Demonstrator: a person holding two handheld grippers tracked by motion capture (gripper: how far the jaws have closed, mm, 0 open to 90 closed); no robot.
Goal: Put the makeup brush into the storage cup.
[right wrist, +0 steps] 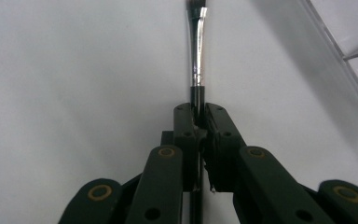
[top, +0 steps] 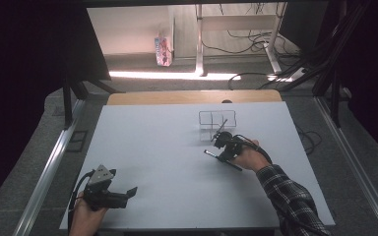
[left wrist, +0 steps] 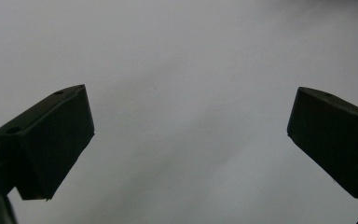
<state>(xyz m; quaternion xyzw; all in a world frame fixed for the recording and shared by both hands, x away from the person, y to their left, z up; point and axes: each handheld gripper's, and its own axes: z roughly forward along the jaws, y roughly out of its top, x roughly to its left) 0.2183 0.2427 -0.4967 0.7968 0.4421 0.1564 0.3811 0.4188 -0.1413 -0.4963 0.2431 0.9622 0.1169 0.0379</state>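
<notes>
Right hand-held gripper (right wrist: 198, 122) is clamped tight on the brush (right wrist: 196, 56), jaws pinched together on the black handle just behind the shiny metal ferrule, so the bristle end pokes straight out ahead in the right gripper view. That grip near the ferrule looks chosen for control: the working tip stays steady and easy to aim. From the high view, the right hand-held gripper (top: 222, 138) sits over the right half of the bench (top: 152, 162), closer to the far edge than the near one, with the brush (top: 223, 161) running slantwise through it, its long handle trailing back toward the near right corner and its tip tilted up toward the clear wire-edged holder (top: 217, 123) that stands just beyond. My read is that the brush is being lined up for that holder, tip first or simply carried toward it; the holder's clear wall (right wrist: 349, 51) shows at the right of the right gripper view, near but not touching. Over at the near left corner, the left hand-held gripper (top: 128, 192) is parked low above the bench, jaws spread wide apart with nothing between them; in the left gripper view its fingers (left wrist: 51, 140) frame bare white surface. It seems kept well apart to leave the right hand room. One thing to watch: a thin round handle could twist in the pinch.
</notes>
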